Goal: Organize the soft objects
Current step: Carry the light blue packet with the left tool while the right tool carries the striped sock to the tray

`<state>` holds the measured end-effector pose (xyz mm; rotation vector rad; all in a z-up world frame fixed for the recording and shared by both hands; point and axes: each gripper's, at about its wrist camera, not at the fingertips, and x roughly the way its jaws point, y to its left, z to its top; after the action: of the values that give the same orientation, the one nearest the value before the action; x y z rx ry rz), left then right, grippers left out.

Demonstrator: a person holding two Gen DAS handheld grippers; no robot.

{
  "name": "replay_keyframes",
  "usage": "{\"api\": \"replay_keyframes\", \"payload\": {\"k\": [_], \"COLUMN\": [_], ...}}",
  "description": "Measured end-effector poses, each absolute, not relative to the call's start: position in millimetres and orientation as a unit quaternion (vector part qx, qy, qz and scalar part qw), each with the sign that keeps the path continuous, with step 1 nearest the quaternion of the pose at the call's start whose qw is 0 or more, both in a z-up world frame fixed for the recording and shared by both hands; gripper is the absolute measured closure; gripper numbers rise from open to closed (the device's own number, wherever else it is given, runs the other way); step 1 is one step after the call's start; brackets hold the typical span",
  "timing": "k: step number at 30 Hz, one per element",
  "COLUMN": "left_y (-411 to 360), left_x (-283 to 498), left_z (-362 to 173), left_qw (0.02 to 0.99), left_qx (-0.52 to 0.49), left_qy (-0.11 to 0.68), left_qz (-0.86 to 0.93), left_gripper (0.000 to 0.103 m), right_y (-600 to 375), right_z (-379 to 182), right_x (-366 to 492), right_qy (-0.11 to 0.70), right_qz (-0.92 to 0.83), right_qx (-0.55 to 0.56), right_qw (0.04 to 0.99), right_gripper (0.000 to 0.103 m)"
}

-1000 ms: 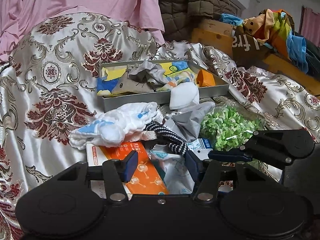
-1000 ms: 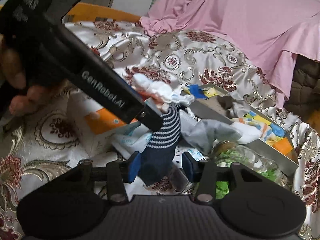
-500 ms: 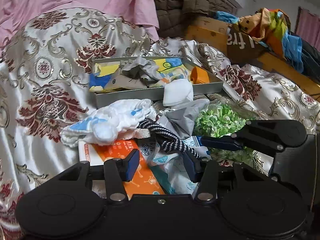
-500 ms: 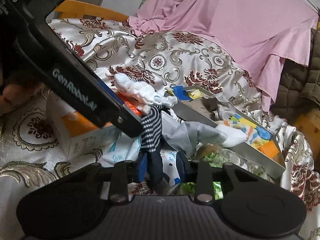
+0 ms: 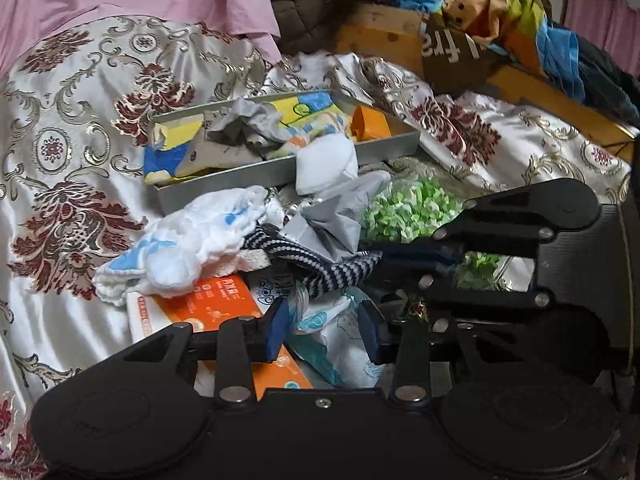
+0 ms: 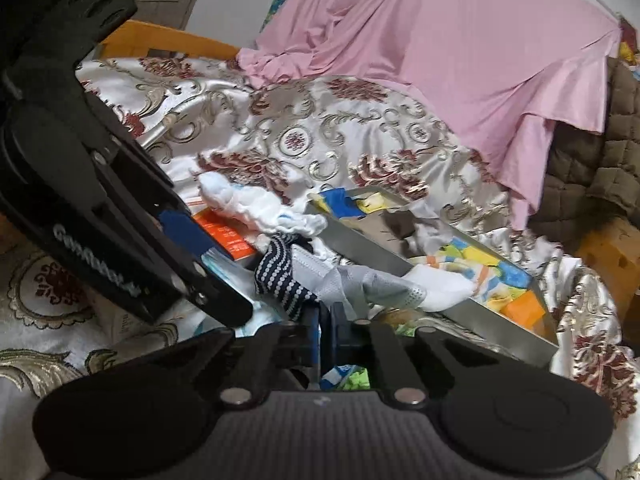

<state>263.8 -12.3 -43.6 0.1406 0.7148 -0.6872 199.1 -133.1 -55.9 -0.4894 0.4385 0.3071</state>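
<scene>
A navy-and-white striped sock lies in a pile of soft things on the patterned bedspread, and shows in the right wrist view. My right gripper is shut on its end; it also shows in the left wrist view. My left gripper is open and empty, just in front of the pile. A white-and-blue cloth, a grey mask and a white sock lie beside the striped sock. A grey metal tray behind holds several cloths.
An orange-and-white box and a plastic packet lie under the pile. A jar of green bits lies to the right. Pink sheet and brown quilt behind; wooden frame with clothes at far right.
My right gripper has closed from open onto the striped sock's end. My left gripper has moved closer to the pile and stayed open.
</scene>
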Motion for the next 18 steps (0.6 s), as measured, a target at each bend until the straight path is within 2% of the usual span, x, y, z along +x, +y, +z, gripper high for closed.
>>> {"api": "replay_keyframes", "payload": {"k": [2, 3, 8, 9, 18], "left_y": [-13, -13, -12, -11, 7], "left_x": [264, 264, 260, 259, 236], "left_z": [-44, -44, -43, -41, -12], "left_qw": [0.877, 0.879, 0.885, 0.888, 0.920], "left_qx": [0.071, 0.074, 0.069, 0.065, 0.011], "left_qy": [0.343, 0.342, 0.340, 0.337, 0.292], "left_qz": [-0.329, -0.325, -0.310, -0.305, -0.259], "left_gripper": [0.064, 0.071, 0.079, 0.084, 0.084], "right_y": [-133, -132, -129, -129, -141], "right_z": [-59, -60, -58, -57, -33], "right_x": [202, 202, 196, 194, 178], "right_qy": [0.225, 0.229, 0.210, 0.205, 0.125], "right_qz": [0.161, 0.164, 0.159, 0.157, 0.115], "right_qx": [-0.243, -0.244, -0.255, -0.259, -0.258], "right_qw": [0.930, 0.928, 0.930, 0.931, 0.951], "right_gripper": [0.096, 0.096, 0.102, 0.102, 0.102]}}
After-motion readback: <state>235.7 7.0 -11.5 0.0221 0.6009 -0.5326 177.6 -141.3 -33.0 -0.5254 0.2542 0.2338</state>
